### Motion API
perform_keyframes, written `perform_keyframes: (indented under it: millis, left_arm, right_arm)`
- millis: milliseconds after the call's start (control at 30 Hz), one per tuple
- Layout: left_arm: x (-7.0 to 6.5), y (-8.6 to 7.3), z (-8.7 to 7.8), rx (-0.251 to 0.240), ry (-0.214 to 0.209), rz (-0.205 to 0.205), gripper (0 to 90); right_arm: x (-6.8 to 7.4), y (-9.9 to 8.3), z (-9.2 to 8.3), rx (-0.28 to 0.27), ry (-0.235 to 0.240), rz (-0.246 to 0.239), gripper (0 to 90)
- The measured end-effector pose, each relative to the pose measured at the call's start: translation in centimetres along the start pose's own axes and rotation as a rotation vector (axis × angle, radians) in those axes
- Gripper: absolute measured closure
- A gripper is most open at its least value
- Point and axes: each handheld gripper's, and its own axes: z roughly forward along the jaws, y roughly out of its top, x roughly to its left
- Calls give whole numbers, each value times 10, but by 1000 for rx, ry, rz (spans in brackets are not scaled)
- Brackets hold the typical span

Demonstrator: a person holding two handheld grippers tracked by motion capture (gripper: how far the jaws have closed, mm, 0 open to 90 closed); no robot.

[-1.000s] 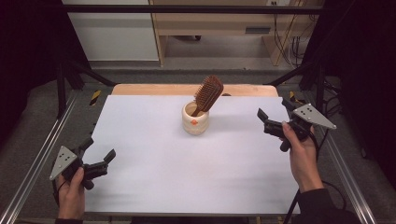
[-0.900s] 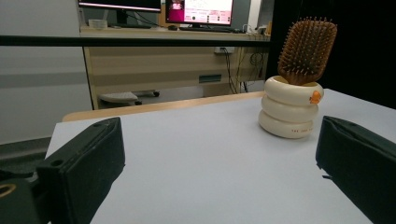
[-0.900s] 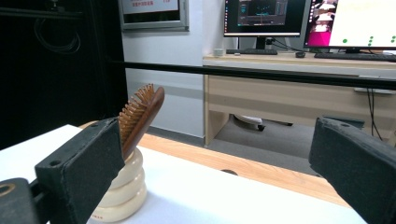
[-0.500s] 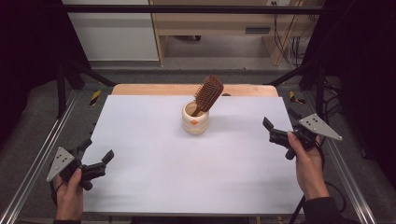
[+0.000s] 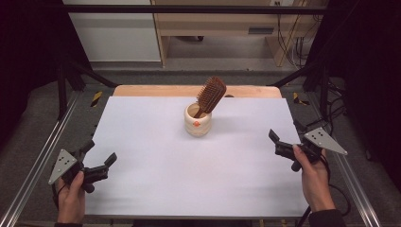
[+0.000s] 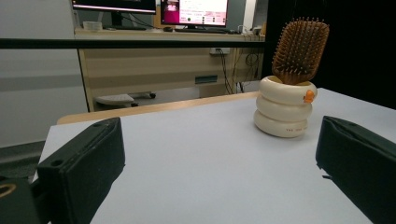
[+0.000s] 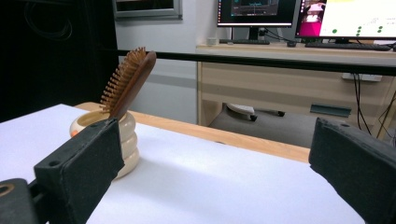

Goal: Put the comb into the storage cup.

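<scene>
Grippers first: we hold the left gripper [image 5: 100,160] low at the near left corner of the table [image 5: 156,189], its jaws spread wide with nothing between them. Its grey plate sits over our left hand [image 5: 71,198], and the jaws point toward the middle of the white sheet. Our right gripper [image 5: 283,142] hangs at the right edge, also spread and empty, with the right hand [image 5: 314,182] gripping it from below and its cable trailing down past the wrist.

Both are well apart from the cup [image 5: 197,120], which stands upright near the far middle of the table. It is a cream, ringed cup with a small orange mark on its side. In it we see the brush [image 5: 211,96], handle down, its wooden head tilted up and to the right, bristles turned toward our left side. From the left gripper view the cup [image 6: 282,107] and brush [image 6: 300,44] sit ahead between the open jaws, toward the right one.
</scene>
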Motion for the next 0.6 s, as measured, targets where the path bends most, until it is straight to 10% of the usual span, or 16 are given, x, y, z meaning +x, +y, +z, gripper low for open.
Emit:
perform_keyframes:
  millis: [600]
  left_arm:
    - [-1, -1, 1, 2, -9, 9, 15]
  right_arm:
    - [7, -34, -7, 50, 20, 0, 31]
